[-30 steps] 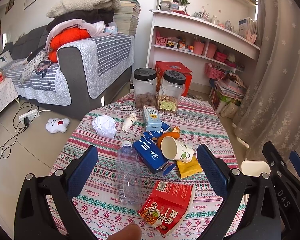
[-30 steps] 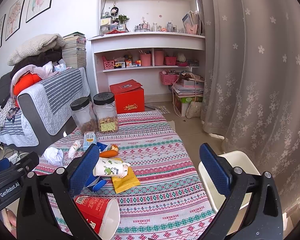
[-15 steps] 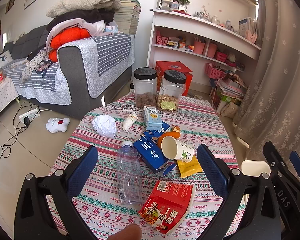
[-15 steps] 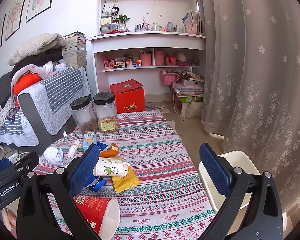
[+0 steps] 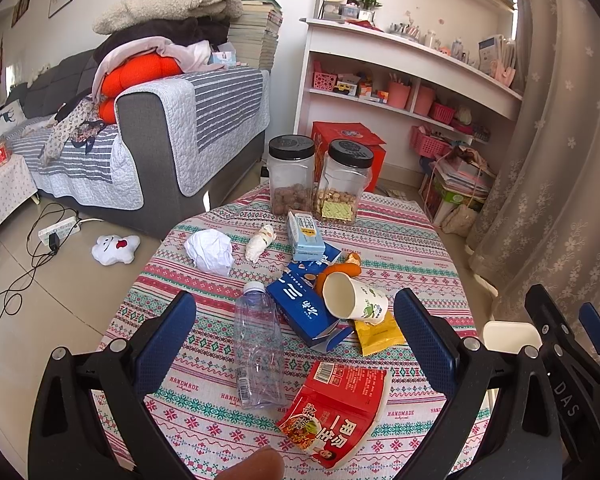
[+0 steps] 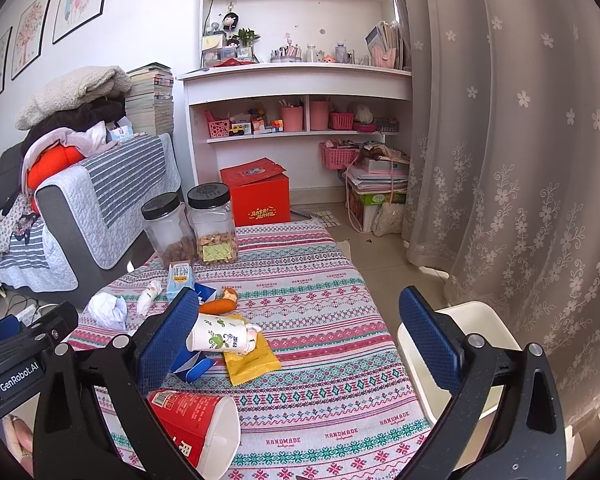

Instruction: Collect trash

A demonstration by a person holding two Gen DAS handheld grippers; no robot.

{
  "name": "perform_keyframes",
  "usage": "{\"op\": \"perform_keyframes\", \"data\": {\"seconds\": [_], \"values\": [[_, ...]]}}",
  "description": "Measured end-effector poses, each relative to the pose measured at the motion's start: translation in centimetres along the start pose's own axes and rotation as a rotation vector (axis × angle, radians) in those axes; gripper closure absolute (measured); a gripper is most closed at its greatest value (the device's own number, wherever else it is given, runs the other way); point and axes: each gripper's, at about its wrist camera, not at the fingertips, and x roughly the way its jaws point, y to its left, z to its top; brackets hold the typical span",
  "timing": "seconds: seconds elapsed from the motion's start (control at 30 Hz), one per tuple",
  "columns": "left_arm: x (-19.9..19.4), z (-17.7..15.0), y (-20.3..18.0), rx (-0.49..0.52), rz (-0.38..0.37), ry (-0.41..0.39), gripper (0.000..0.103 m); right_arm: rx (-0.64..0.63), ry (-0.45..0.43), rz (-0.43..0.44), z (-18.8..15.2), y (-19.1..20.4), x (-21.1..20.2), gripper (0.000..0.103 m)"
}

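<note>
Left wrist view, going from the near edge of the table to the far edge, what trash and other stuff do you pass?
Red noodle cup → clear plastic bottle → paper cup → crumpled white paper → light blue carton → two black-lidded jars.

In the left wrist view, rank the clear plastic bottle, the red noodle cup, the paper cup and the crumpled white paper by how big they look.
1. red noodle cup, though it lies nearest the camera
2. clear plastic bottle, close behind it
3. and 4. paper cup and crumpled white paper look about alike; the paper lies farther off, so I won't rank them.
</note>
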Motion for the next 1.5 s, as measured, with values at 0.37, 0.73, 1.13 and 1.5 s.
{"op": "perform_keyframes", "data": {"seconds": [0.37, 0.73, 1.13, 1.5], "values": [[0.0, 0.0, 0.0, 0.001, 0.0, 0.0, 0.007, 0.0, 0.0, 0.0, 0.1, -0.1, 0.0, 0.007], [0.2, -0.4, 0.5, -0.004, -0.002, 0.012, 0.007, -0.003, 0.006, 0.002, 0.0, 0.1, 0.0, 0.007], [0.3, 4.5, 5.9, -0.171, -0.023, -0.012, 0.007, 0.199, 0.088, 0.111, 3.2, -2.8, 0.4, 0.007], [19.4, 6.6, 13.2, -0.247, 0.088, 0.372, 0.007, 0.402, 0.527, 0.313, 1.5, -5.2, 12.0, 0.007]]}}
